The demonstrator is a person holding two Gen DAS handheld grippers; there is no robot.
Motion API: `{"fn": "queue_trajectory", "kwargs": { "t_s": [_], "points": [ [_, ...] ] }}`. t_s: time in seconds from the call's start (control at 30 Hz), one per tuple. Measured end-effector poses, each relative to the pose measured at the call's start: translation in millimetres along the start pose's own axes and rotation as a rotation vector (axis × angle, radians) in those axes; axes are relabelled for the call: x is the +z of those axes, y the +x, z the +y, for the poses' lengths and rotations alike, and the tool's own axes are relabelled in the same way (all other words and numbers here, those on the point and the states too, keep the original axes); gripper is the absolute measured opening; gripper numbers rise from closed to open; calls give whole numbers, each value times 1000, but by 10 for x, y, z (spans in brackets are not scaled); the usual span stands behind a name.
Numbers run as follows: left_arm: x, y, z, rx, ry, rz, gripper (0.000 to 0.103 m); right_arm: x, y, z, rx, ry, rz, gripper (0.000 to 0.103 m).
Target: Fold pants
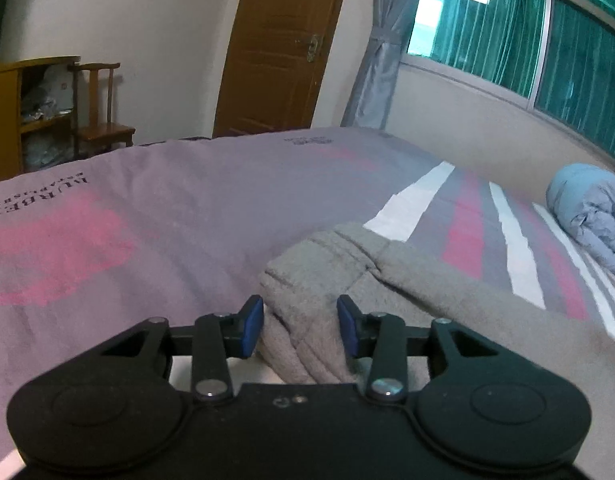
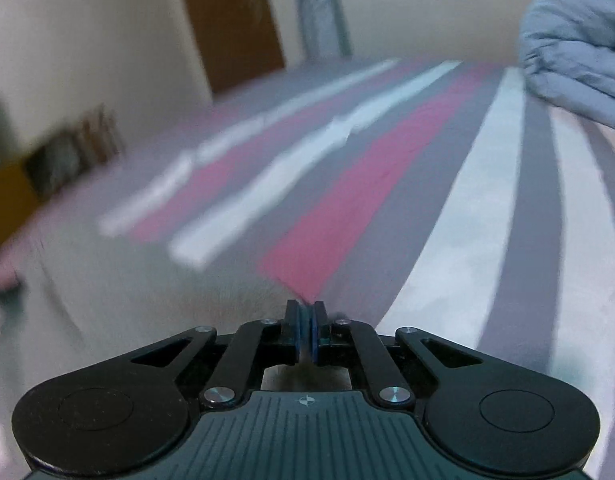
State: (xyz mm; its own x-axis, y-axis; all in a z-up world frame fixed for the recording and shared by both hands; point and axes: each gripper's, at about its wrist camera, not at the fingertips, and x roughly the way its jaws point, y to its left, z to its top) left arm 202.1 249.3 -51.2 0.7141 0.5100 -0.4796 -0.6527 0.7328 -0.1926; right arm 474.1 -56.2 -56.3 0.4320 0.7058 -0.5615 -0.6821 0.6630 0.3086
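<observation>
left wrist view first: the left gripper (image 1: 300,326) sits low over the bed (image 1: 155,216), its blue pads partly apart with a thick bunch of the grey pants (image 1: 331,264) lying between them. whether the pads truly bite that bunch or only flank it, i can't tell from here. the fleecy fabric piles up just ahead of the fingers and trails away to the right across the striped bedspread (image 1: 467,224).

over to the right wrist view, badly smeared. the right gripper (image 2: 306,330) has its jaws pressed together, only a sliver between the pads; a wisp of something pale may be pinched there, but the blur hides it, so i won't swear it holds cloth. pale grey fabric of the pants (image 2: 147,288) spreads to the left below it, at the near edge of the bed.

a blue duvet (image 1: 587,216) is rolled up at the far right, well apart from the work.

as for progress: early days, i'd say. the garment looks bunched and rumpled, no clean crease or stacked layers anywhere in sight. spreading it flat, laying leg on leg and folding it down all seem still to come.
</observation>
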Motion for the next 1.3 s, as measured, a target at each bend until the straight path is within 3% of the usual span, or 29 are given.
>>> {"fn": "queue_trajectory", "kwargs": {
  "t_s": [0.13, 0.23, 0.27, 0.33, 0.37, 0.4, 0.43, 0.47, 0.57, 0.67, 0.77, 0.93, 1.03, 1.17, 1.3],
  "points": [
    [15, -176, -9, -8, 28, -25, 41, -63, -733, -272, -46, 48, -98, 3],
    [-23, -288, -71, -30, 40, -49, 66, -344, -1275, -477, -129, 46, -107, 3],
    [-49, -298, -117, -48, 59, -50, 67, -464, -1451, -529, -149, 56, -107, 3],
    [-83, -181, -196, -58, 112, -1, 64, -756, -1763, -605, -188, 71, -104, 3],
    [-123, -44, -218, -57, 139, 68, 52, -892, -1860, -617, -205, 77, -98, 3],
    [-178, 93, -194, -64, 138, 121, 54, -1028, -1929, -649, -234, 80, -75, 3],
    [-201, 167, -137, -77, 101, 144, 55, -1165, -1915, -705, -288, 91, -16, 3],
    [-165, 176, -106, -82, 74, 157, 51, -1281, -1888, -788, -328, 119, 50, 2],
    [-36, -79, -172, -70, 85, 94, 42, -1392, -2218, -874, -323, 272, -32, 3],
    [12, -322, -315, -133, 122, 60, 43, -1480, -2548, -651, -305, 239, -127, 3],
    [-55, -416, -407, -218, 72, 125, 43, -1595, -2714, -474, -348, 249, -179, 3],
    [-315, -468, -554, -277, 112, 191, 43, -1895, -3033, -267, -444, 410, -343, 3],
    [-381, -455, -597, -287, 131, 192, 44, -2203, -3246, -154, -521, 469, -363, 3],
    [-316, -436, -685, -265, 169, 170, 44, -2341, -3418, -206, -554, 551, -387, 4],
    [-442, -328, -859, -197, 303, 229, 45, -2366, -3456, -205, -580, 558, -359, 4]
  ]
}}
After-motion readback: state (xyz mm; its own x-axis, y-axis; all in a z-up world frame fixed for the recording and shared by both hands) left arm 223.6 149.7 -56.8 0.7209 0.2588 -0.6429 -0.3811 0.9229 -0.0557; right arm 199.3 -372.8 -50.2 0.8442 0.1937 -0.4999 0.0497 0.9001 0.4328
